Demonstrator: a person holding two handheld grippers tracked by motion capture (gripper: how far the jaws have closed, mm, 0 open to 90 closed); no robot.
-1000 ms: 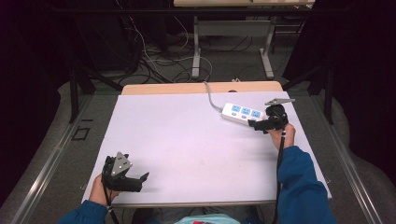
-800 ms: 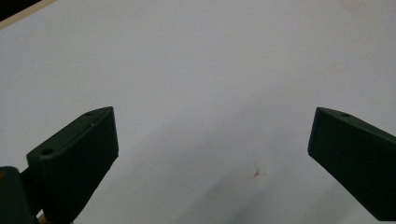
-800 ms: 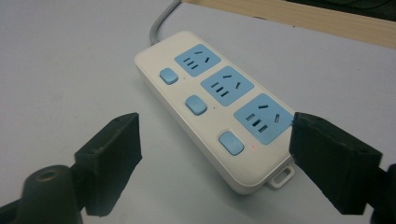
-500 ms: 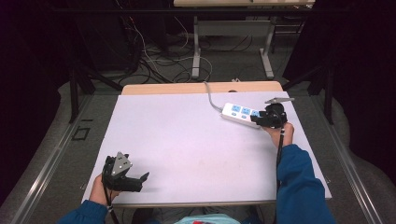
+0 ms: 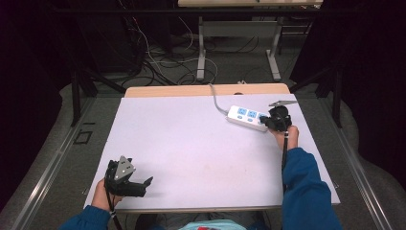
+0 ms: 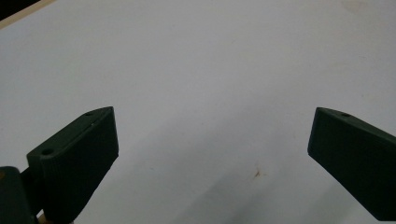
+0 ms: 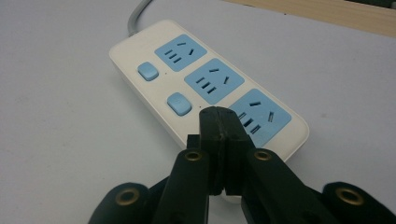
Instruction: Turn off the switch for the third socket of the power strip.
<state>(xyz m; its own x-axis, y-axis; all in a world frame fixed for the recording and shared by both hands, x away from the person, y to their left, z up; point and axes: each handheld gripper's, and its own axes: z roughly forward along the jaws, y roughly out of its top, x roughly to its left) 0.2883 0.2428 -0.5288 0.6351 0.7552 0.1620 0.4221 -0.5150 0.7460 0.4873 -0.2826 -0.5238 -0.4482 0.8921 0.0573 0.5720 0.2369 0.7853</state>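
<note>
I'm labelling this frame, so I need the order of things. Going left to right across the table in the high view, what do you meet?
Left gripper, jaws open, at the near left edge → bare white table top → white power strip with blue sockets → right gripper, shut, at the strip's right end.

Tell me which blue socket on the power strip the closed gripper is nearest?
The end socket, farthest from the grey cord: the shut right gripper hovers right beside it, unlike the other two.
</note>
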